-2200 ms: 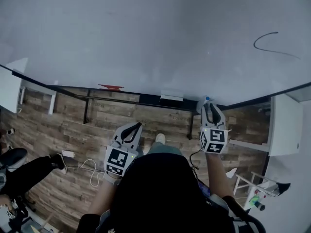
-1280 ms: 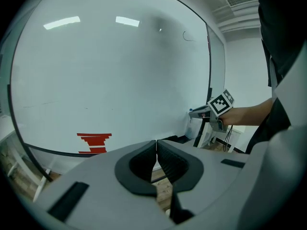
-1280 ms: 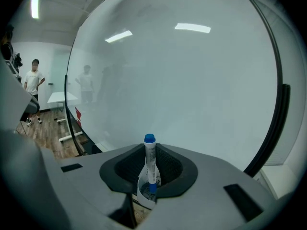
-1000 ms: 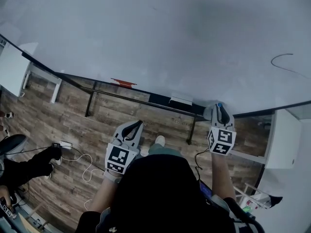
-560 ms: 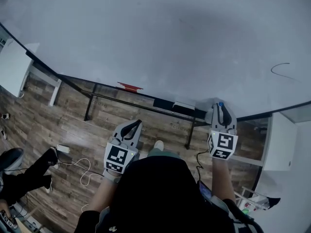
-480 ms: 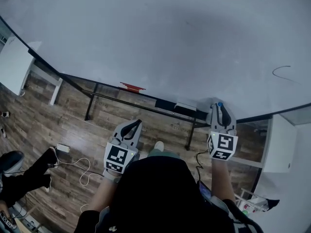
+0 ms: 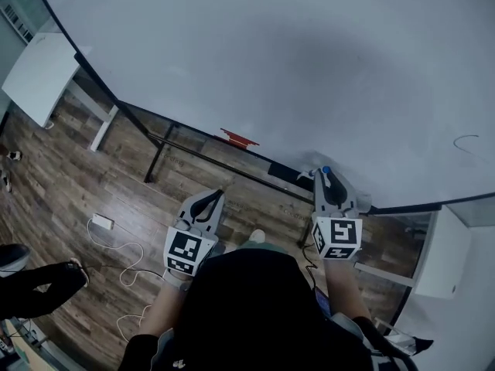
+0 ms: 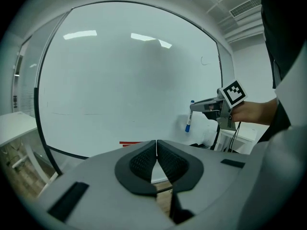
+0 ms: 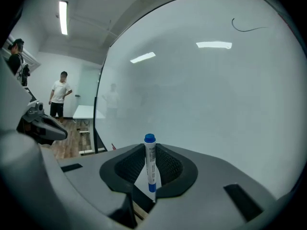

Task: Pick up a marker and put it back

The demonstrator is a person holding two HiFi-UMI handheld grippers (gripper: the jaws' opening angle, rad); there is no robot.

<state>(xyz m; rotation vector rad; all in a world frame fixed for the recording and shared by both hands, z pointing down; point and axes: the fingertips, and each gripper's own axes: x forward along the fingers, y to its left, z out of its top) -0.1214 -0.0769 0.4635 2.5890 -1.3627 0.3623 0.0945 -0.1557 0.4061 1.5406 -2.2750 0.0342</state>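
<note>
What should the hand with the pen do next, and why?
Probably lower the right gripper toward the whiteboard's lower edge to set the marker back. Its jaws clamp the blue-capped marker upright in front of the board, and the left gripper is shut and empty.

White whiteboard (image 7: 271,52): smooth, glossy. Brown plank floor (image 7: 62,176): matt wood grain. Right hand-held gripper (image 9: 149,151): matt grey plastic, textured black pads (image 9: 128,169). White blue-capped marker (image 9: 151,169): smooth plastic.

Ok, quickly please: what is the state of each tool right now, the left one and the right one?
Left tool: closed, nothing between its jaws.
Right tool: closed on the blue-capped marker, held upright.
</note>
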